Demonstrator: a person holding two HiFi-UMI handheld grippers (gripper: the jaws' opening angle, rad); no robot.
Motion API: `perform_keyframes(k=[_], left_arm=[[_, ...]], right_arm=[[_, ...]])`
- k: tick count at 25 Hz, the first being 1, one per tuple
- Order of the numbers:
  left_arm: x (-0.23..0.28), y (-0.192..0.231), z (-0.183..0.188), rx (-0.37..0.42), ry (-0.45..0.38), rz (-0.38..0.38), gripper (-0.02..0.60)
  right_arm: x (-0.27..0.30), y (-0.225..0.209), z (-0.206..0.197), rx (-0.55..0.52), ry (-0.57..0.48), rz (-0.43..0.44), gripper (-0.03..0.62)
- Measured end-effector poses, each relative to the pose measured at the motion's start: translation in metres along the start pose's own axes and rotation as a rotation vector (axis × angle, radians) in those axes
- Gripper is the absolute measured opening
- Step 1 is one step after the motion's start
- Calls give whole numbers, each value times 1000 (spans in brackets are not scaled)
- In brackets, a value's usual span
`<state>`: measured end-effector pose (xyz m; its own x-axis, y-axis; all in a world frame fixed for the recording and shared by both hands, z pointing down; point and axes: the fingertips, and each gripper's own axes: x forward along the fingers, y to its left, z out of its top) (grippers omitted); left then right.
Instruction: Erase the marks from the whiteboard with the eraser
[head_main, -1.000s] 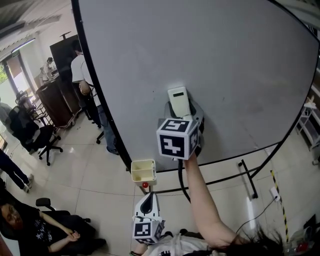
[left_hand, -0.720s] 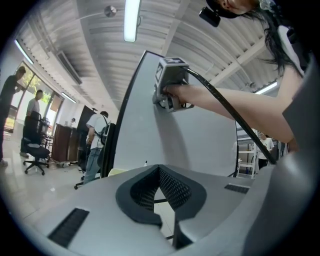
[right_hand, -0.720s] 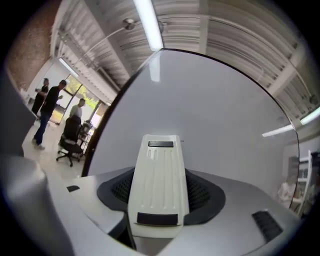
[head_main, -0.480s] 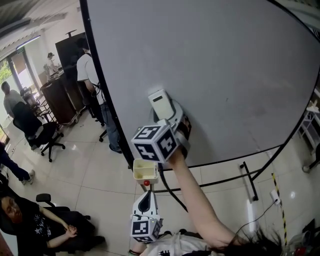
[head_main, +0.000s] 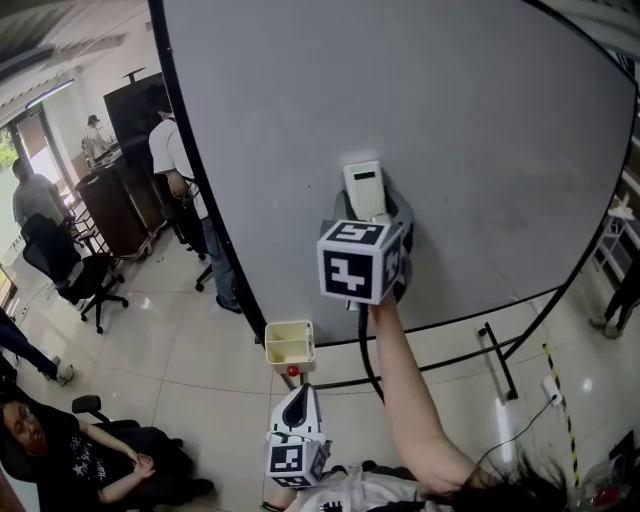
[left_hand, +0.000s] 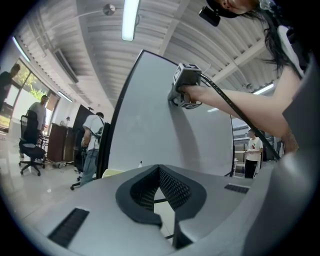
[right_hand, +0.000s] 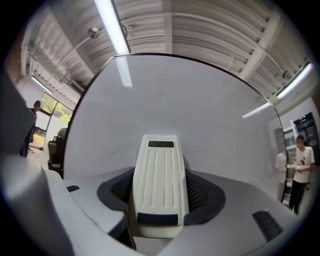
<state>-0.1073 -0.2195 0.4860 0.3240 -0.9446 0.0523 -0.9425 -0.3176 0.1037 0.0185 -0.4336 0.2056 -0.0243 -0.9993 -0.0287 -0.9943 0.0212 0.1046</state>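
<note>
The whiteboard (head_main: 450, 110) fills the upper head view, grey-white with only faint smudges showing. My right gripper (head_main: 368, 212) is shut on the cream ribbed eraser (head_main: 364, 190), which lies flat against the board near its lower middle. In the right gripper view the eraser (right_hand: 159, 182) sits clamped between the jaws, pointing up the whiteboard (right_hand: 200, 105). My left gripper (head_main: 294, 408) hangs low near the person's body, away from the board; in the left gripper view its jaws (left_hand: 159, 192) are closed together on nothing.
A cream tray (head_main: 288, 342) with a red knob hangs at the board's lower left edge. The board's black stand legs (head_main: 495, 358) reach over the tiled floor. People, office chairs (head_main: 75, 280) and a dark cabinet (head_main: 135, 110) stand at left. Another person (right_hand: 301, 167) stands at far right.
The right gripper with the eraser swung left across the board half a second ago, then came back right and slightly up. The left gripper stayed still.
</note>
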Motion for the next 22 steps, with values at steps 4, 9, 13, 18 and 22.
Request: perform_keyframes(k=[4, 9, 13, 18, 22], left_arm=[[-6, 12, -1, -13, -8, 48, -8], [-18, 31, -3, -31, -15, 119, -8], [-19, 37, -6, -45, -11, 135, -8], [-11, 27, -9, -44, -10, 114, -8], [-8, 14, -22, -39, 21, 84, -8]], right_arm=[[-8, 96, -12, -214, 24, 123, 284], [-11, 128, -25, -334, 16, 148, 284], [-8, 70, -15, -208, 3, 101, 285], [-1, -92, -26, 28, -11, 28, 284], [-5, -209, -71, 169, 63, -86, 284]])
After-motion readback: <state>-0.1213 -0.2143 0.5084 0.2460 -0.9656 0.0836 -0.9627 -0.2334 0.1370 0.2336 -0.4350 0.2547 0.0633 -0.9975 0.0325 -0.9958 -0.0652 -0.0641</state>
